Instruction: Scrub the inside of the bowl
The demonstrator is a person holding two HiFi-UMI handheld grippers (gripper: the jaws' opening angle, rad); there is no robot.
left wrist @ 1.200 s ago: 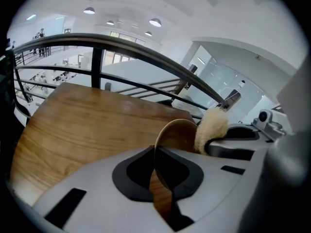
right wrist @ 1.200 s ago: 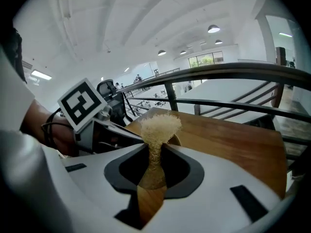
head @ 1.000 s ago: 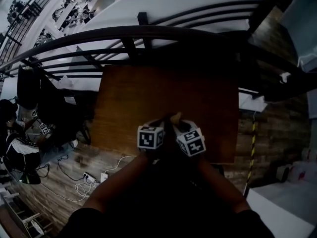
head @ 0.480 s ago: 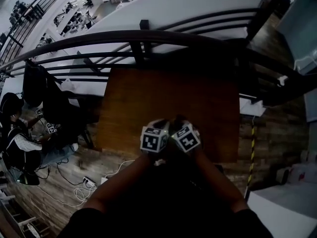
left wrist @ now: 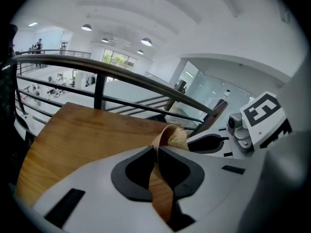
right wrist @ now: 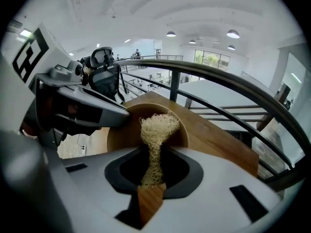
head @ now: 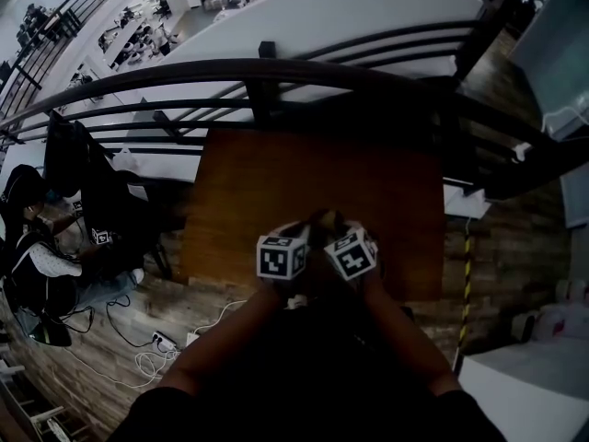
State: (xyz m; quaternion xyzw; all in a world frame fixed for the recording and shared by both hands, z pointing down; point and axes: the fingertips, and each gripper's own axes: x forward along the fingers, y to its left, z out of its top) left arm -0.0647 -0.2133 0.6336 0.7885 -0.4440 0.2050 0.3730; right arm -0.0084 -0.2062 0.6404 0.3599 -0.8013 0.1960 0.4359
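Observation:
Over the near part of the wooden table, my two grippers are held close together. The left gripper is shut on the thin rim of a wooden bowl, which it holds tilted on edge. The right gripper is shut on a pale fibrous scrubber, whose bushy head sits inside the bowl against its inner wall. In the head view the left gripper and right gripper almost touch, and only a sliver of the bowl shows between them.
A dark metal railing runs along the table's far side, with a drop beyond it. A person sits on the floor to the left among cables. The tabletop stretches left and ahead of the bowl.
The two grippers have drawn a little closer together and the right one's marker cube has turned. Both stay over the table's near edge, each with the same hold.

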